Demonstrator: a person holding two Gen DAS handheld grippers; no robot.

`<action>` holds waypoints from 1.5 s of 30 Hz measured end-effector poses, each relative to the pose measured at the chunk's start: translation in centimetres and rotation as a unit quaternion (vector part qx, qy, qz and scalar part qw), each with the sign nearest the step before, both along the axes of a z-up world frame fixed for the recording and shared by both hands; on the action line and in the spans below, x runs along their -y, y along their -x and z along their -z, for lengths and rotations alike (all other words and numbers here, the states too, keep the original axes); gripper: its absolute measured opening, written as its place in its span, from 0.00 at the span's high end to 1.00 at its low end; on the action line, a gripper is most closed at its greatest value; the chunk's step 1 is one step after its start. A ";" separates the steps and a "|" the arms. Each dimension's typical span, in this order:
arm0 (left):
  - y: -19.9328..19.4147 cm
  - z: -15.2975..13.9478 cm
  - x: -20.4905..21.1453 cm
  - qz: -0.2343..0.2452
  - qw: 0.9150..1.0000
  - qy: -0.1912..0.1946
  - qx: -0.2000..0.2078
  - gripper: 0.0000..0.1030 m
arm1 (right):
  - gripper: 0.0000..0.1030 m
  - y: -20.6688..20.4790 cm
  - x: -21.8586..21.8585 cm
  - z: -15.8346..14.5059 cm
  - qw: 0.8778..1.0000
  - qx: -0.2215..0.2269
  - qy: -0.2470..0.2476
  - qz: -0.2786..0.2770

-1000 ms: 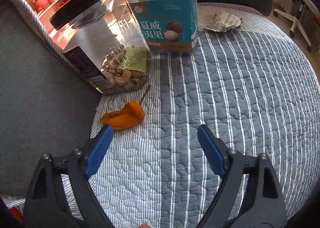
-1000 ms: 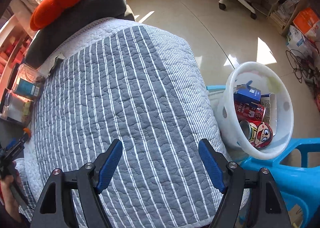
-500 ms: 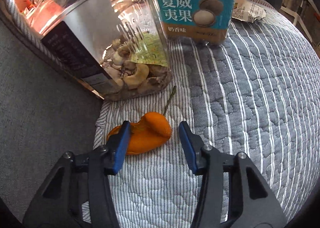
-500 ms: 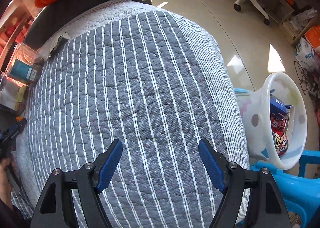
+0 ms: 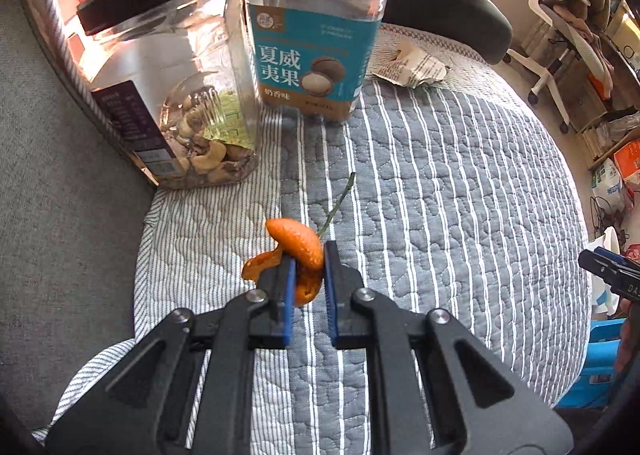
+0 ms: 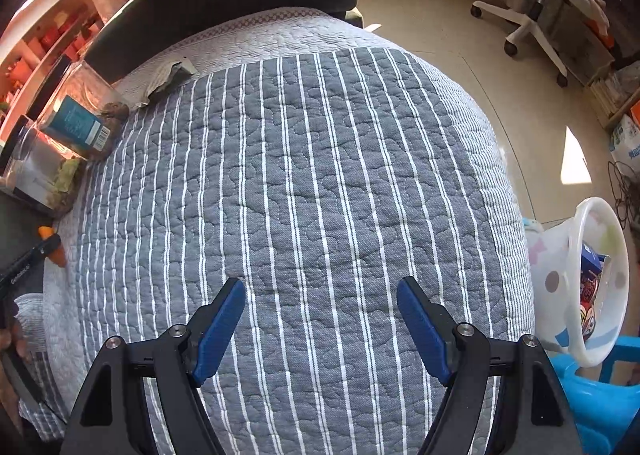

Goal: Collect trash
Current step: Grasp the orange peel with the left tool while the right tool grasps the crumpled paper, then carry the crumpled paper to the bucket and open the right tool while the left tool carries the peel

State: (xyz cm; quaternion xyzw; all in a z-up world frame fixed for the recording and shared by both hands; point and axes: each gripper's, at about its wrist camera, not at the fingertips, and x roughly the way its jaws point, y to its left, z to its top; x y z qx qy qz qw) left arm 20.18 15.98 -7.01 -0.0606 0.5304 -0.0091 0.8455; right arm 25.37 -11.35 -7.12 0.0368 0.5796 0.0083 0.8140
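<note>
Clearly, the orange peel [image 5: 301, 251] is clamped between the blue pads of the left gripper [image 5: 308, 275], whose jaws have just been closing on it, and is held just above the striped quilt [image 5: 440, 195], near the cashew jar [image 5: 172, 75]. Beyond that jar a crumpled wrapper [image 5: 412, 65] is seen lying. The right gripper [image 6: 320, 319] is held with its jaws apart and nothing between them, over the quilt, with the white bin [image 6: 600, 283] beside it.
</note>
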 end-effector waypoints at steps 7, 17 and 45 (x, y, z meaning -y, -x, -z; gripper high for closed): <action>0.4 -3.0 -0.4 -0.008 0.999 0.037 0.034 0.86 | 0.23 -9.1 -7.2 -1.3 0.996 0.064 -0.046 -0.042; -1.7 -2.2 -2.8 -0.036 0.999 0.016 0.033 0.86 | 0.23 -20.7 -13.5 2.8 0.991 0.083 -0.099 -0.032; 2.8 -7.1 3.7 0.026 0.995 0.014 0.096 0.86 | 0.87 -5.2 -6.4 -5.4 0.992 0.094 -0.047 -0.066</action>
